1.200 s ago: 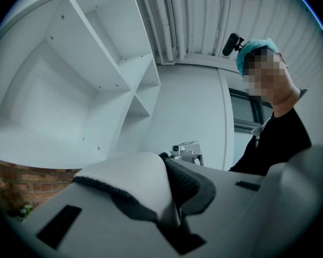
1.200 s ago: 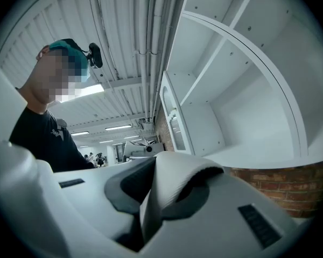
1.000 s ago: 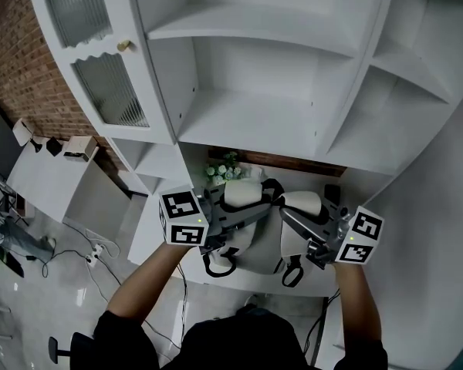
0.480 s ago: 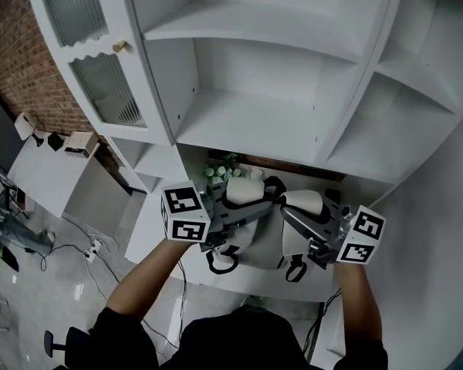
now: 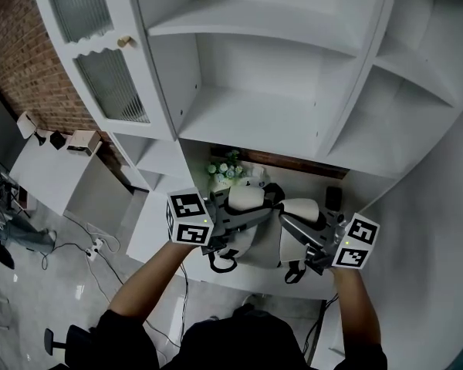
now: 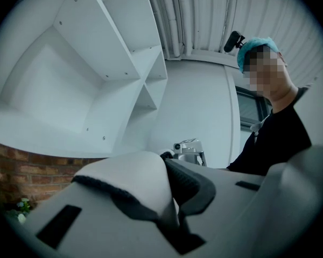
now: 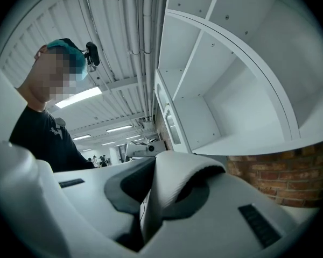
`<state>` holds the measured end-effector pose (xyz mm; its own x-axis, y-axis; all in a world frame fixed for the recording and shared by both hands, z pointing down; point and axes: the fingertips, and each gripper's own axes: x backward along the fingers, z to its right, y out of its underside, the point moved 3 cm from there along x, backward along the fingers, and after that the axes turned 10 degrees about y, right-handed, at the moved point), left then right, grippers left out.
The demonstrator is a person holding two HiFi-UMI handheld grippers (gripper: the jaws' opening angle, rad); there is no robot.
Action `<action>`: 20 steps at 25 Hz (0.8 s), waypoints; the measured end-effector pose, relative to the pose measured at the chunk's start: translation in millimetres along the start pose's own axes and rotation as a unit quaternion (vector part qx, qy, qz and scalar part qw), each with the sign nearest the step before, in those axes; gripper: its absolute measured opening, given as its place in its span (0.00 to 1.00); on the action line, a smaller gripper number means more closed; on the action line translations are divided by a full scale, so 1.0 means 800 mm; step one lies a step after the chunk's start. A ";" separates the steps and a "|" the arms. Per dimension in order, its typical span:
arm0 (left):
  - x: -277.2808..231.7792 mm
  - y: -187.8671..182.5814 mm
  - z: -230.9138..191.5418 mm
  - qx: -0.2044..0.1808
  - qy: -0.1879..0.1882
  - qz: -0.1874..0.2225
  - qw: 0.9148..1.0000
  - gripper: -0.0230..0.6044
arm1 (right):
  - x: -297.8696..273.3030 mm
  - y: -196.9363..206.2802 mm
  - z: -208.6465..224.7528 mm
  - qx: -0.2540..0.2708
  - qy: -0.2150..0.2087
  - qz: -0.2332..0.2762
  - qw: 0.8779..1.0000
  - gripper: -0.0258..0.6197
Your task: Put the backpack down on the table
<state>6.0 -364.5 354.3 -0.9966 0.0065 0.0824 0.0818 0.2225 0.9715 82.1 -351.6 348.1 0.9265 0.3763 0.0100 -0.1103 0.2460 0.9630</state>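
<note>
Backpack, white, hangs at lower centre of frame just above the table; contact not confirmed. Left gripper is clamped on the left strap, right gripper on the right strap. Judged soft, floppy and light. The padded straps are the sound hold, and the body will likely slump on landing.

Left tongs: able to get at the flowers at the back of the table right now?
Probably not. The left tongs are clamped on a white strap of the backpack, so they're occupied; the flowers stand beyond it.
</note>
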 end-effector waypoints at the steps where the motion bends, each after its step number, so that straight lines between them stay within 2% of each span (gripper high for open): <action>1: 0.002 0.003 0.000 0.000 0.000 0.000 1.000 0.12 | -0.001 0.004 0.000 -0.003 0.002 0.003 1.000 0.12; 6: 0.009 0.024 0.004 0.011 -0.006 0.006 1.000 0.12 | 0.000 0.027 0.001 -0.025 0.007 0.013 1.000 0.12; 10: 0.014 0.038 0.006 0.047 -0.003 0.032 0.998 0.12 | -0.004 0.045 0.003 -0.042 0.011 0.001 0.999 0.12; 13: 0.020 0.049 0.005 0.059 -0.009 0.047 0.997 0.12 | -0.005 0.058 0.004 -0.047 0.011 -0.012 0.999 0.12; 16: 0.017 0.061 0.004 0.062 -0.010 0.044 0.997 0.12 | -0.003 0.071 0.007 -0.060 0.012 -0.013 0.998 0.12; 20: 0.010 0.088 0.006 0.085 -0.006 0.041 0.996 0.12 | 0.004 0.092 0.010 -0.083 0.018 -0.014 0.996 0.12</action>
<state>3.4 -344.1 422.0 -0.9868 0.0433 0.1561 0.1607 0.3818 0.9102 79.4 -339.4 421.2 0.9170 0.3979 -0.0283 -0.1455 0.3996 0.9051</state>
